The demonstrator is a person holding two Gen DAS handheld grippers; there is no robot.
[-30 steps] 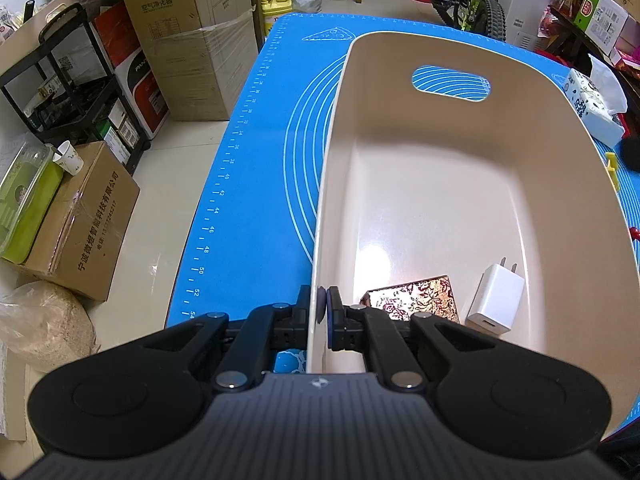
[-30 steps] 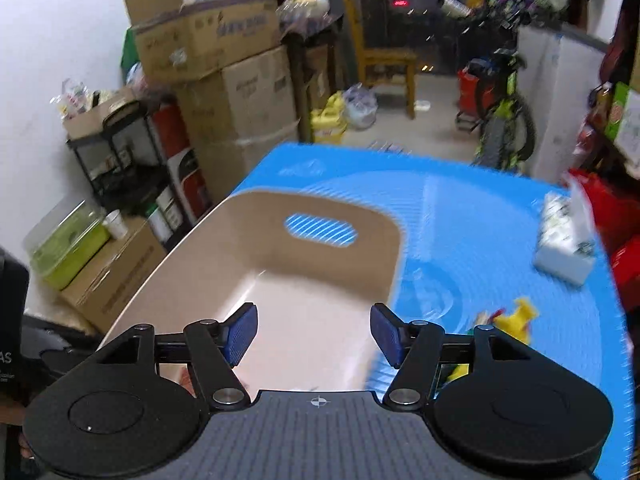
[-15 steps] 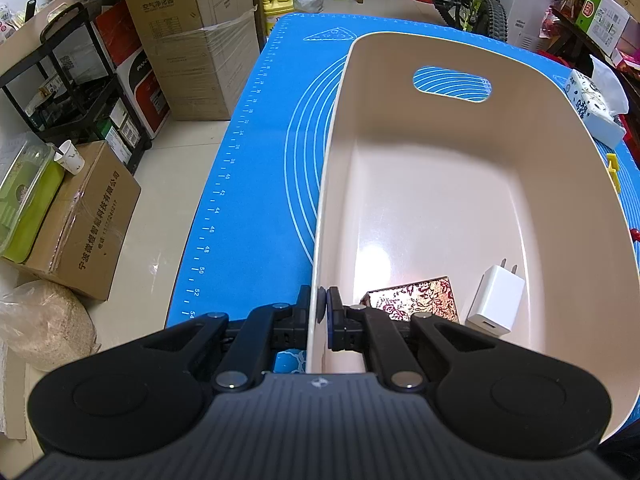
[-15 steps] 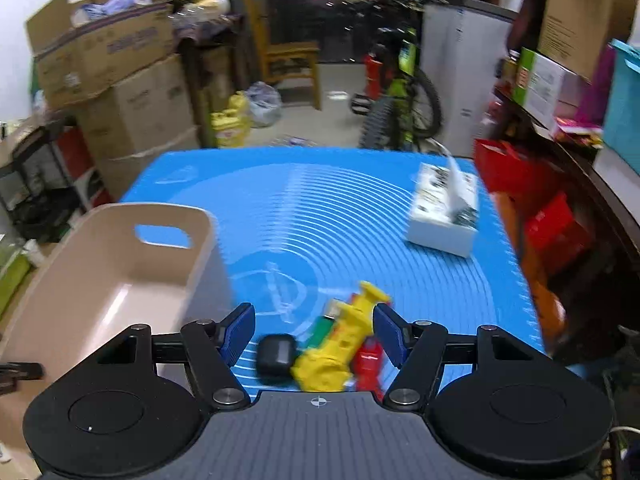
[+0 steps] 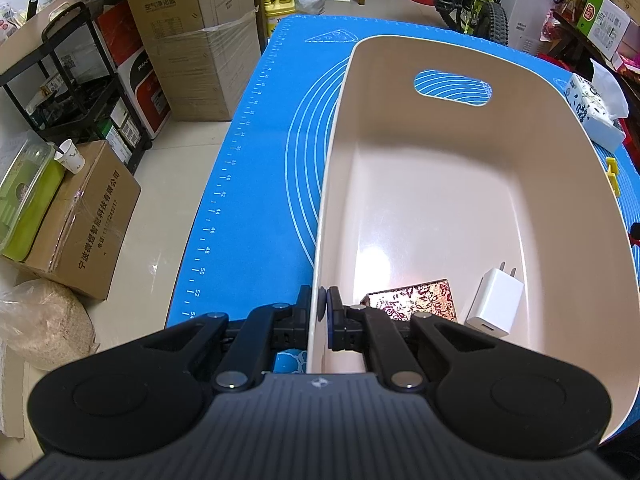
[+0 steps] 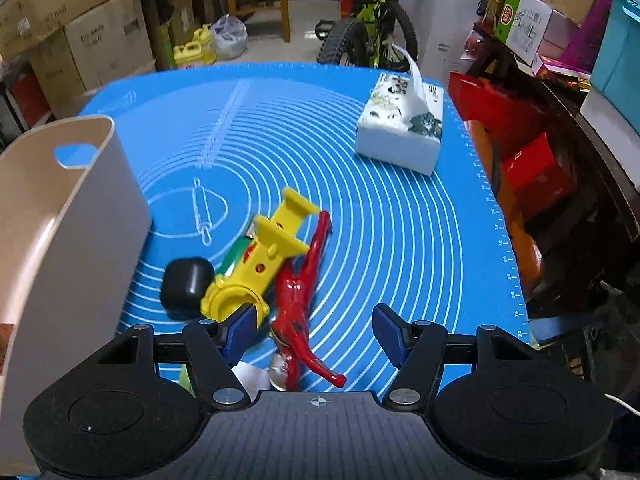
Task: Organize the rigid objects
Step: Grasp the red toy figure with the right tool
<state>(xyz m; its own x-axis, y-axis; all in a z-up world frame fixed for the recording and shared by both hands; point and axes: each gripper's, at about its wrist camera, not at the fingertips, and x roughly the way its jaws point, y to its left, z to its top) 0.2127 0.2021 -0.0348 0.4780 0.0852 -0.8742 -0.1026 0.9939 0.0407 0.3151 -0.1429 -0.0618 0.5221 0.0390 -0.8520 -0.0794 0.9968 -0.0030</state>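
Two claws: left claw (image 5: 319, 307) clamps bin (image 5: 332, 184) wall; right claw (image 6: 316, 330) gapes empty.

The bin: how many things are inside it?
2. A patterned box lies on the bin's floor at the near end, and a white charger lies just right of it. The gripper may hide more.
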